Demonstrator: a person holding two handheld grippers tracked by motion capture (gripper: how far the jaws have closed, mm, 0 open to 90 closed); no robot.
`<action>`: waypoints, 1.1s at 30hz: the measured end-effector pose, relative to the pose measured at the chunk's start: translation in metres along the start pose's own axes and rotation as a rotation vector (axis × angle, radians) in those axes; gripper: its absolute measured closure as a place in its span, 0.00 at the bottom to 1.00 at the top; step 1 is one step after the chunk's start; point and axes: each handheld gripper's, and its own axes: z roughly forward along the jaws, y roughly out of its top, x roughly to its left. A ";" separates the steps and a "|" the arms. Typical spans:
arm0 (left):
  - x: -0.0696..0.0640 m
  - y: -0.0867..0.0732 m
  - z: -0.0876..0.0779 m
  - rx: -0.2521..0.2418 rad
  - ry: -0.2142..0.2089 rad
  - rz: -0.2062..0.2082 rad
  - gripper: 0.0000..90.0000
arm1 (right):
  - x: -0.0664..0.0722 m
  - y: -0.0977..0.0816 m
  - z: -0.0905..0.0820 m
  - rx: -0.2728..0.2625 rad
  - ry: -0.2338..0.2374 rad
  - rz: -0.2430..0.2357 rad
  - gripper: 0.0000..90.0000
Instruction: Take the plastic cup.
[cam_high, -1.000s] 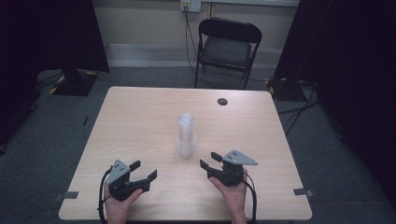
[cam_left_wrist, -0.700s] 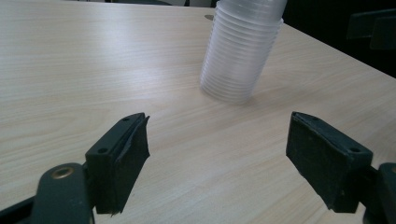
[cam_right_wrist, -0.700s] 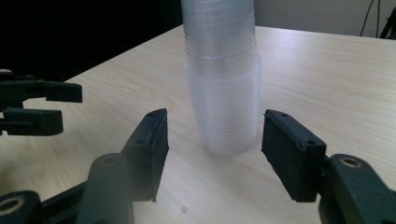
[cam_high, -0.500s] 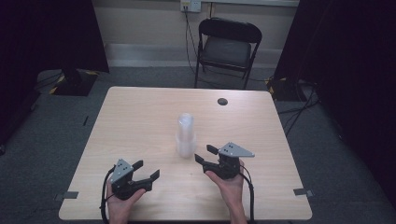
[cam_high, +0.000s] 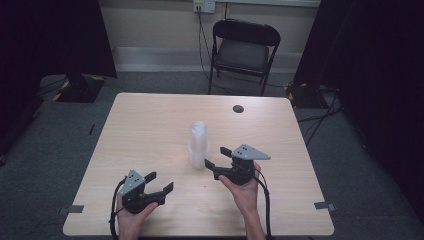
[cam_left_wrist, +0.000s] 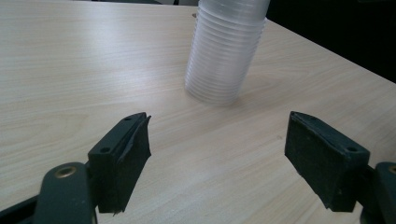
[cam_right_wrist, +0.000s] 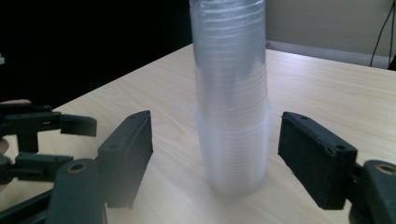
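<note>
right gripper (cam_high: 213, 157) moved in toward the stack of clear cups (cam_high: 198, 144) mid-counter (cam_high: 150, 130), jaws just opened, now released and flanking the stack without touching. left gripper (cam_high: 159, 182) unmoved near the front edge, released. looks set for a grasp on the stack.

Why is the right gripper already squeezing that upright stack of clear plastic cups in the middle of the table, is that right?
Not quite. The right gripper is not squeezing the stack of cups. Its jaws have just been opening and stand apart either side of the stack, with gaps showing in the right gripper view. The stack does stand upright mid-table.
</note>
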 end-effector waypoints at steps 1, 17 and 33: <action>0.000 0.000 0.000 -0.001 0.000 0.003 0.25 | 0.000 0.003 0.001 0.005 0.002 -0.005 0.29; -0.002 0.001 0.003 0.009 -0.016 -0.008 0.25 | -0.005 0.032 0.030 -0.011 0.017 -0.056 0.19; -0.004 0.005 0.004 0.004 -0.024 -0.002 0.28 | -0.017 0.036 0.064 0.009 0.007 -0.060 0.21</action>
